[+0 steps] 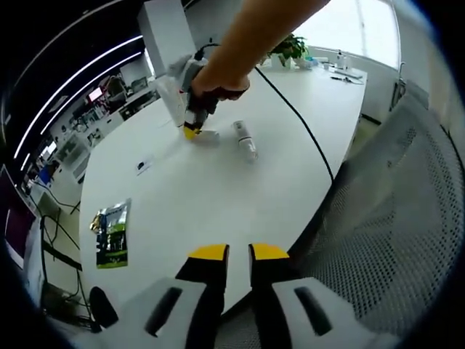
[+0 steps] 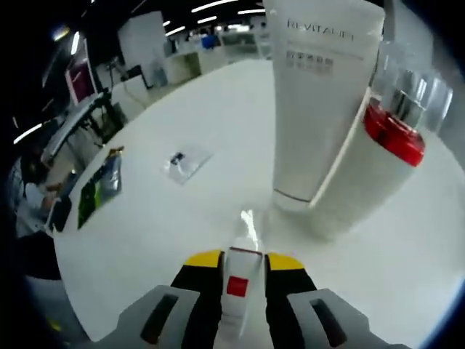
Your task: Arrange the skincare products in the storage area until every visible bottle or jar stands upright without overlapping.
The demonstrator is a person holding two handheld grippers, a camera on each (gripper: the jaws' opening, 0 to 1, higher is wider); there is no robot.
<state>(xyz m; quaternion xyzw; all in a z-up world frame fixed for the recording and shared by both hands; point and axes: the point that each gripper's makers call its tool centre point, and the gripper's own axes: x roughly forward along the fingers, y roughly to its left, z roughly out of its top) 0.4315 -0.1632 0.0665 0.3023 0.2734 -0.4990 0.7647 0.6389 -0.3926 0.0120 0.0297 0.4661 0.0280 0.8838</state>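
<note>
Left gripper view: the left gripper, its yellow-tipped jaws nearly together and holding nothing, waits at the near edge of the white oval table. At twelve o'clock a person's hand works the right gripper among the skincare products; a small white bottle lies on its side just beside it, at about one o'clock.

Right gripper view: the right gripper clamps a slim white tube with a red label. At one o'clock a tall white squeeze tube stands cap-down, while a white bottle with a red band and silver cap leans against it, apparently tilted. Judging by these, most of the uprighting remains.
</note>
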